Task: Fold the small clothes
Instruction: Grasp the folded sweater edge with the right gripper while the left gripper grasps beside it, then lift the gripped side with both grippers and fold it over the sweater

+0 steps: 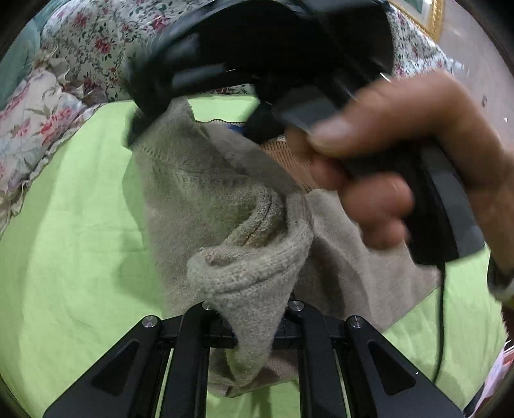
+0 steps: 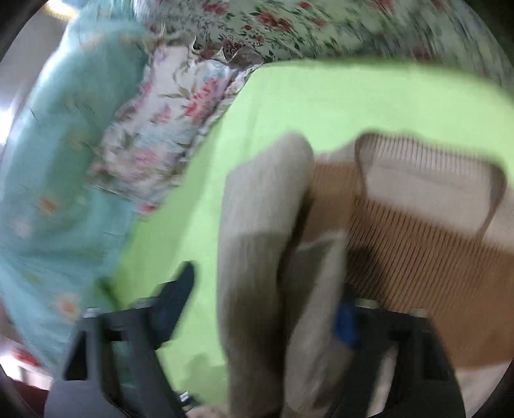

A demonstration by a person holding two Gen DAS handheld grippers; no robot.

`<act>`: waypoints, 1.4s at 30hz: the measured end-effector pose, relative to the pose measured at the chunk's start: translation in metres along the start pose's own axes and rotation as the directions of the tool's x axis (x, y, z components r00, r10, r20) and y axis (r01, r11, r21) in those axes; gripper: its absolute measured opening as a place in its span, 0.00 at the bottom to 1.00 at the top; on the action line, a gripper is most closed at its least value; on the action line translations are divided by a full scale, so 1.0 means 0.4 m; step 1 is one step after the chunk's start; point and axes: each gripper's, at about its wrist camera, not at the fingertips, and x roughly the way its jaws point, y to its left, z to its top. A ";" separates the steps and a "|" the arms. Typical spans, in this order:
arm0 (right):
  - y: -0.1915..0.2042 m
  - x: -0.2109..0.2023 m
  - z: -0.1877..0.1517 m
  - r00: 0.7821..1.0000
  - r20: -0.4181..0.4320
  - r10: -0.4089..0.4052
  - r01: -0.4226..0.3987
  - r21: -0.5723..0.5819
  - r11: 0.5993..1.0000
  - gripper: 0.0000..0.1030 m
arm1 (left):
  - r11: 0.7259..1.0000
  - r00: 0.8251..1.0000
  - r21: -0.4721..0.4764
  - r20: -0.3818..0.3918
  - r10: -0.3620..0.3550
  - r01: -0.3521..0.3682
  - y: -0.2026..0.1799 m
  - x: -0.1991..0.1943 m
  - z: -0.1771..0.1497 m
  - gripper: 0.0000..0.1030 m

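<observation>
A small beige knitted sweater (image 1: 205, 193) with a tan ribbed band (image 2: 417, 238) hangs lifted over a lime green sheet (image 1: 64, 257). My left gripper (image 1: 252, 321) is shut on a bunched knit edge of the sweater, which drapes over the fingers. My right gripper (image 1: 180, 106) shows in the left wrist view held by a hand (image 1: 417, 154), clamped on the sweater's upper edge. In the blurred right wrist view the right gripper (image 2: 266, 289) has the beige sweater (image 2: 257, 225) running between its fingers; the left finger (image 2: 180, 283) stands apart from the cloth.
Floral bedding (image 1: 48, 122) is heaped along the far and left edge of the sheet. A light blue flowered cloth (image 2: 57, 180) lies to the left. A picture frame (image 1: 430, 19) hangs at the top right. A black cable (image 1: 441, 321) hangs from the right gripper.
</observation>
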 end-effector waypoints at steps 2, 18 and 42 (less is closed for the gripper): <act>-0.029 -0.030 -0.002 0.999 0.007 0.041 -0.041 0.055 0.998 0.17 | 1.000 1.000 -0.002 -0.007 -0.007 0.007 -0.003 -0.006 0.004 0.10; -0.463 -0.451 -0.295 0.978 0.182 -0.106 0.049 0.294 0.954 0.16 | 0.968 0.968 0.105 -0.124 -0.217 0.230 -0.426 0.077 0.028 0.11; -0.555 -0.526 -0.442 0.924 0.279 -0.263 0.133 0.411 0.902 0.61 | 0.963 0.944 0.064 -0.224 -0.243 0.263 -0.389 0.064 0.026 0.55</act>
